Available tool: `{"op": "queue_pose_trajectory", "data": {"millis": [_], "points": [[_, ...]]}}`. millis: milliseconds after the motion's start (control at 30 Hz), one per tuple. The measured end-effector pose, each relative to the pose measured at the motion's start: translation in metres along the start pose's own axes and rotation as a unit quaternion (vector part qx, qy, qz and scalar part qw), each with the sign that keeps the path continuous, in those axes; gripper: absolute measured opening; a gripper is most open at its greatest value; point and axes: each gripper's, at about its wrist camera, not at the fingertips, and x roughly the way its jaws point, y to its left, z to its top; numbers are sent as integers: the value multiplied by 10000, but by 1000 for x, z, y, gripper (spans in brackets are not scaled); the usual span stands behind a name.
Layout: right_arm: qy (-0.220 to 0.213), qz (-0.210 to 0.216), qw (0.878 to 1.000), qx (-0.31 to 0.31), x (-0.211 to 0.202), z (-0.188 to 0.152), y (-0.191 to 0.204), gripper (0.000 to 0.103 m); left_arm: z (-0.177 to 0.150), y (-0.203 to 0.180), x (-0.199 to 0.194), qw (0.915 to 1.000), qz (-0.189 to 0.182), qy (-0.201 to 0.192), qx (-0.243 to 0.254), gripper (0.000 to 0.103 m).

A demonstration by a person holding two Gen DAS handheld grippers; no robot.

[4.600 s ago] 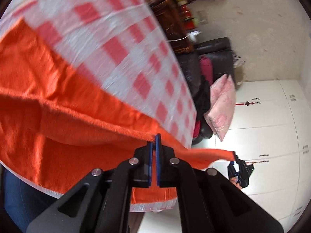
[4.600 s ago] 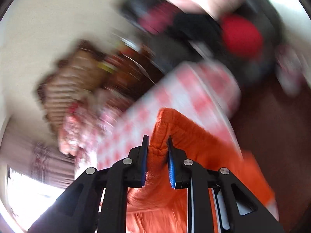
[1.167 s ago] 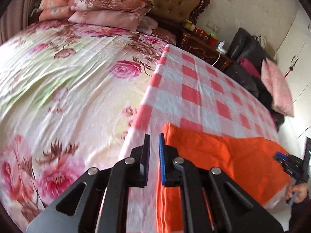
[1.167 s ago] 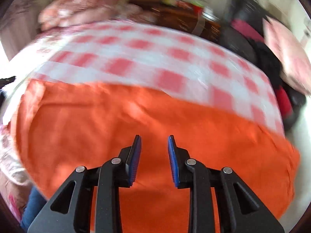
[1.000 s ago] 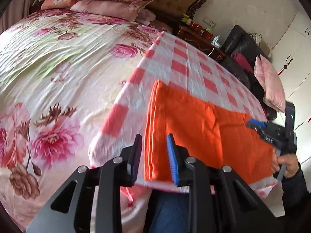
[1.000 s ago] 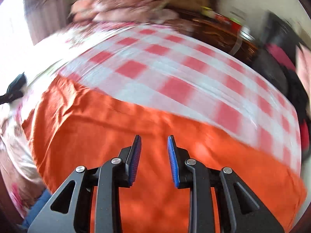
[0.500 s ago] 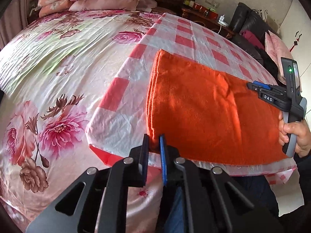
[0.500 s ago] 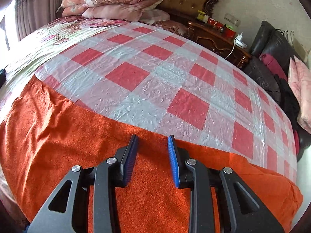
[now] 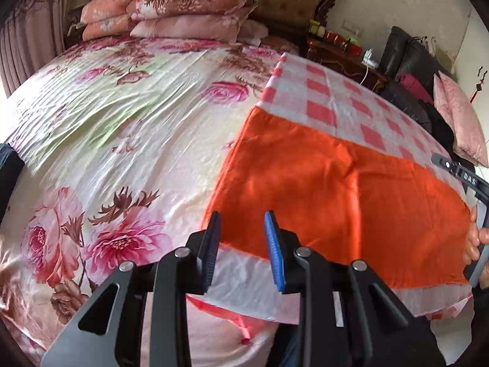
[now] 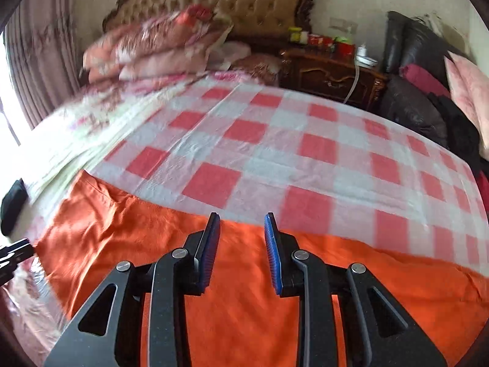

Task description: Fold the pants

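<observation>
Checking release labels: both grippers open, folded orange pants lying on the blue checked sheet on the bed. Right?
Not quite: the checked sheet is red and white, not blue, as the right wrist view shows. The rest holds: the left gripper and right gripper are open, and the folded orange pants lie on it on the bed.

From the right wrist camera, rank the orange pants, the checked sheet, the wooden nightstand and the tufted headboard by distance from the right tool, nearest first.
1. Orange pants, lying directly under the right tool.
2. Checked sheet, spread just beyond the pants.
3. Wooden nightstand, past the sheet's far edge, to the right.
4. Tufted headboard, against the back wall, centre-left; it and the nightstand are close to call.
</observation>
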Motion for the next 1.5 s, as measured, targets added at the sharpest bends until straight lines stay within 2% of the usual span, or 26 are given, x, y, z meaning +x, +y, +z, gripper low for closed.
{"op": "queue_pose_trajectory", "data": {"millis": [67, 133, 200, 267, 333, 400, 433, 467, 500, 567, 633, 700, 733, 800, 833, 867, 933, 1000, 1100, 1133, 1167, 1233, 1300, 1400, 1433, 1500], "points": [[-164, -90, 9993, 311, -36, -19, -45, 25, -3, -29, -7, 9994, -66, -287, 207, 36], [-269, -415, 9961, 732, -65, -41, -103, 25, -5, -69, -6, 9971, -261, -423, 571, 40], [-232, -743, 9914, 1049, -82, -61, -158, 25, -4, -112, -1, 9926, -543, -456, 986, 43], [55, -1238, 9845, 1244, -87, -83, -216, 25, -2, -150, 8, 9874, -808, -391, 1305, 45], [546, -1677, 9733, 1469, -82, -102, -270, 25, 0, -187, 20, 9827, -939, -274, 1573, 45], [645, -2160, 9542, 1968, -87, -115, -315, 25, 0, -227, 30, 9767, -982, -169, 1902, 45], [667, -2185, 9453, 2330, -91, -123, -339, 25, -1, -245, 32, 9729, -1038, -132, 2063, 45], [646, -1988, 9443, 2543, -93, -128, -352, 25, 0, -263, 35, 9692, -1112, -90, 2195, 45], [594, -1767, 9464, 2639, -95, -132, -360, 25, -1, -287, 37, 9646, -1190, -36, 2353, 45], [640, -1801, 9511, 2428, -94, -131, -355, 25, -7, -324, 39, 9569, -1386, 71, 2553, 45], [625, -1713, 9527, 2433, -97, -126, -351, 25, -21, -368, 36, 9430, -1769, 221, 2810, 44], [389, -1027, 9605, 2558, -107, -119, -355, 25, -42, -404, 34, 9245, -2247, 475, 3042, 43], [310, -529, 9704, 2338, -105, -105, -352, 25, -54, -421, 35, 9146, -2436, 600, 3170, 41], [561, 41, 9783, 1995, -89, -86, -348, 25, -82, -451, 42, 8957, -2552, 917, 3524, 28], [747, 387, 9773, 1943, -76, -75, -347, 25, -95, -462, 44, 8876, -2562, 1022, 3689, 27], [931, 490, 9758, 1916, -63, -68, -347, 25, -109, -472, 47, 8777, -2592, 1160, 3859, 26], [1374, 166, 9796, 1460, -37, -62, -342, 25, -131, -483, 50, 8692, -2368, 1144, 4187, 23], [1376, -709, 9789, 1333, -26, -62, -353, 25, -144, -486, 43, 8585, -2168, 961, 4546, 22], [867, -1077, 9692, 2037, -49, -65, -394, 25, -142, -480, 47, 8679, -2222, 1077, 4310, 22], [702, -1397, 9598, 2330, -64, -69, -415, 25, -142, -479, 48, 8694, -2215, 1076, 4285, 22], [649, -1564, 9530, 2512, -74, -73, -429, 25, -141, -481, 46, 8679, -2176, 1044, 4342, 23], [605, -1462, 9410, 2990, -100, -92, -461, 25, -145, -488, 46, 8606, -2023, 934, 4579, 23], [621, -1121, 9335, 3350, -123, -113, -482, 25, -138, -492, 45, 8607, -2088, 1040, 4524, 23], [901, -93, 9340, 3455, -135, -133, -496, 26, -108, -498, 39, 8748, -2662, 1043, 3911, 23], [1077, 565, 9273, 3541, -130, -137, -496, 26, -97, -506, 41, 8770, -2829, 1034, 3744, 24], [1358, 1174, 9100, 3738, -117, -142, -495, 36, -81, -525, 44, 8812, -2895, 886, 3630, 24]]}}
